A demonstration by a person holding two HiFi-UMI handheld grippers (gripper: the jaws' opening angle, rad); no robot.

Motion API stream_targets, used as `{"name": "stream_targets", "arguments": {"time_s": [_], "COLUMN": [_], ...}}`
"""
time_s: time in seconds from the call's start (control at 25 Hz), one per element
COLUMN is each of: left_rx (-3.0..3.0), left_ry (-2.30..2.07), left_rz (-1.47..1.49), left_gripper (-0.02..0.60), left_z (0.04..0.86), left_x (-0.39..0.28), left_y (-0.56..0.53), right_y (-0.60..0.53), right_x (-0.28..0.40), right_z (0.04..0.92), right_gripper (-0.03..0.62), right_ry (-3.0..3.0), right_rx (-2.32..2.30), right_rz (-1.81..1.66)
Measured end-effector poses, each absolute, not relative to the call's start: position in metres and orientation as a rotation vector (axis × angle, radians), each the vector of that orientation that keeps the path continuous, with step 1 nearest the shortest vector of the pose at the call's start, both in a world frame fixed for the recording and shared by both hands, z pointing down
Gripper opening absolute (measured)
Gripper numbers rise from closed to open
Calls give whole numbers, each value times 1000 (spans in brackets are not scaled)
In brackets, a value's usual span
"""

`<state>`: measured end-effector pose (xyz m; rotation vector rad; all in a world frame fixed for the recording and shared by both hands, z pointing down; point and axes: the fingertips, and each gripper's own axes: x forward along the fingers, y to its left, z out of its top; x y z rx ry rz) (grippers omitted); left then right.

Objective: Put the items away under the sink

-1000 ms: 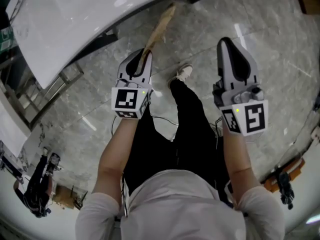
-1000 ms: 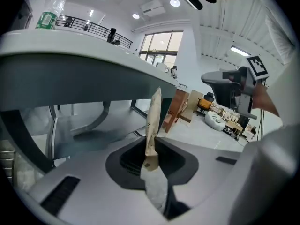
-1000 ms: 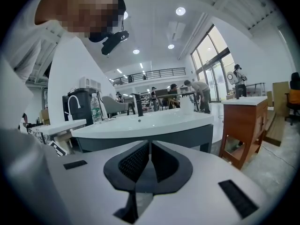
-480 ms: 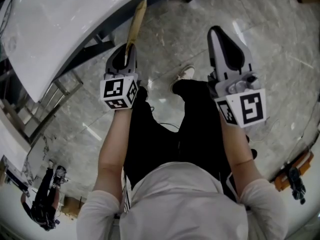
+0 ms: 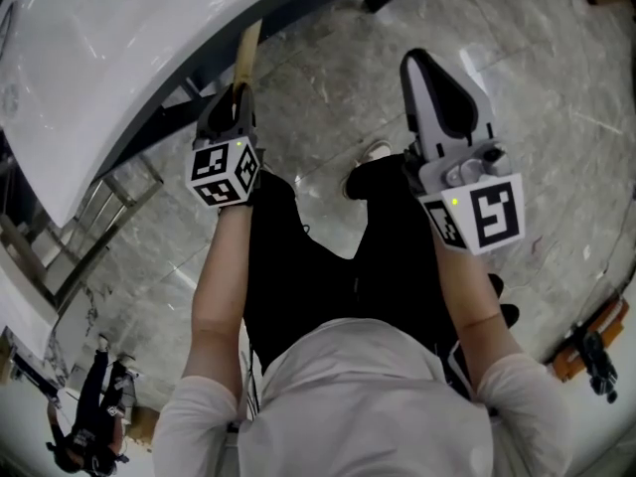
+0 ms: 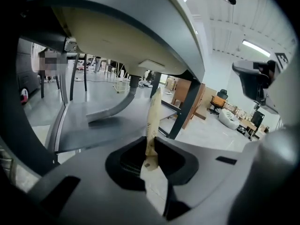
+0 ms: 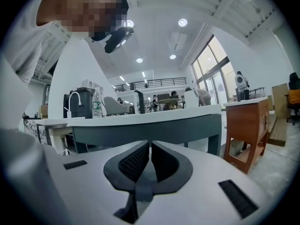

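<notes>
My left gripper (image 5: 237,95) is shut on a thin, flat tan paper packet (image 5: 246,50), which sticks out past its tips toward the dark edge of the white counter (image 5: 109,58). In the left gripper view the packet (image 6: 153,118) stands upright between the jaws of the left gripper (image 6: 150,150). Beyond it are the pale underside of the sink basin (image 6: 112,36), a grey drain pipe (image 6: 123,100) and a grey shelf (image 6: 89,130) under the counter. My right gripper (image 5: 419,64) hangs over the floor to the right, shut with nothing in it (image 7: 149,146).
Below me are black-trousered legs (image 5: 328,266) and a white shoe (image 5: 374,151) on the marble floor. Dark counter legs (image 6: 180,109) frame the space under the sink. The right gripper view faces another counter (image 7: 150,123) with a water bottle (image 7: 97,104), beside a wooden cabinet (image 7: 246,125).
My left gripper has moved left and lower with the packet, closer to the counter's edge. The right gripper has sunk a little and stays shut.
</notes>
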<state>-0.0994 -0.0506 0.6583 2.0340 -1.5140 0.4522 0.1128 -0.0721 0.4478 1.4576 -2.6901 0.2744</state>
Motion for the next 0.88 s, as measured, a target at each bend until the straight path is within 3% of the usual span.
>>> {"name": "stream_targets", "arguments": {"time_s": [0.88], "left_rx": [1850], "left_ry": [-1573], "left_rz": [553], "left_gripper": [54], "left_z": [727], "left_x": [-137], "left_y": [-93], "right_y": [-88], "right_x": [133], "right_z": [475], "right_gripper": [41], "right_ry": [-2684], "right_rx": [1543], "right_rz": [292]}}
